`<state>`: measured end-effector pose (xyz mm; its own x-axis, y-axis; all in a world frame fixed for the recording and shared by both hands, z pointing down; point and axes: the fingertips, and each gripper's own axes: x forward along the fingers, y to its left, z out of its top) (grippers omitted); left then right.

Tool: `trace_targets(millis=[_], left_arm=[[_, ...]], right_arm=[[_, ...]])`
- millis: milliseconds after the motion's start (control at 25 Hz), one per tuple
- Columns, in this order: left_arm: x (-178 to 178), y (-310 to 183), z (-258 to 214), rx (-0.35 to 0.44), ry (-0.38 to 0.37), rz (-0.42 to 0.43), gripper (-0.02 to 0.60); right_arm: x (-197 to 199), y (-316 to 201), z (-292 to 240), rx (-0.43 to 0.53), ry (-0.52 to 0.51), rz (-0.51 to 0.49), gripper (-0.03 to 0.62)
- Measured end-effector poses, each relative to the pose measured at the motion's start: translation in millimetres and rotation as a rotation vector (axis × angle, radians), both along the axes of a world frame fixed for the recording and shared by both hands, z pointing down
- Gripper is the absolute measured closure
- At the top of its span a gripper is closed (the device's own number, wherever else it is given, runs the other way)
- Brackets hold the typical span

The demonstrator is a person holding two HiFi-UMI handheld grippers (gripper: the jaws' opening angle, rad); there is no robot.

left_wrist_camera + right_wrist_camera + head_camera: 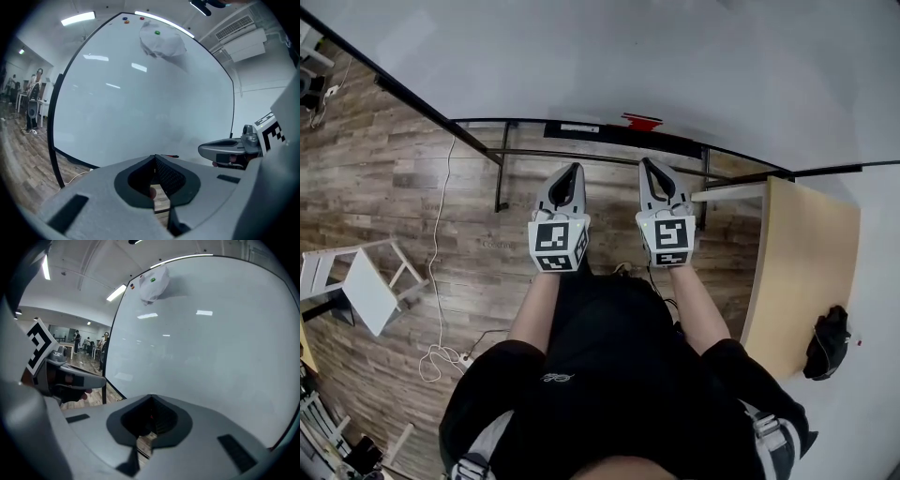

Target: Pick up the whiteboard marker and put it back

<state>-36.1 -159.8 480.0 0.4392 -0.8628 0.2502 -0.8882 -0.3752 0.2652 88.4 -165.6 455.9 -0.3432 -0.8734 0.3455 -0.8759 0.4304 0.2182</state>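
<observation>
On whiteboard ledge (609, 136), red marker (642, 120), ahead of closed right tool (649, 165).

You face a big whiteboard (581, 56) that fills your 12 o'clock, black-framed and carried on a dark metal stand (501, 178). Under you runs a grey-brown wood-plank floor (384, 187), with a white cable (439, 234) trailing from 11 o'clock down to 8. At 9 o'clock you have a white chair (366, 286). At 3 o'clock there is a pale wooden table (806, 253), with a black bundle (828, 342) at its outer edge. Overhead, a strip light (78, 18) glows on the white ceiling, and an air-conditioning unit (246, 40) sits high on the wall at 2 o'clock
</observation>
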Motion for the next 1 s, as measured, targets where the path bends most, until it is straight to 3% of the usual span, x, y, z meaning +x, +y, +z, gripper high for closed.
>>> trace_targets(millis=[240, 480, 720, 1000], left_arm=[[58.9, 35.6, -19.2, 0.041, -0.036, 0.009, 0.575], [94.2, 79.7, -46.8, 0.088, -0.065, -0.018, 0.575], [119.2, 120.2, -82.5, 0.159, -0.094, -0.06, 0.575], [136.1, 151.7, -101.5, 0.209, -0.117, -0.034, 0.575]], right_arm=[[49.0, 34.8, -20.0, 0.044, -0.058, 0.004, 0.592], [84.5, 78.8, -35.5, 0.083, -0.127, -0.019, 0.592], [118.5, 119.2, -62.2, 0.141, -0.198, -0.033, 0.592], [133.6, 150.6, -93.3, 0.231, -0.21, -0.026, 0.592]])
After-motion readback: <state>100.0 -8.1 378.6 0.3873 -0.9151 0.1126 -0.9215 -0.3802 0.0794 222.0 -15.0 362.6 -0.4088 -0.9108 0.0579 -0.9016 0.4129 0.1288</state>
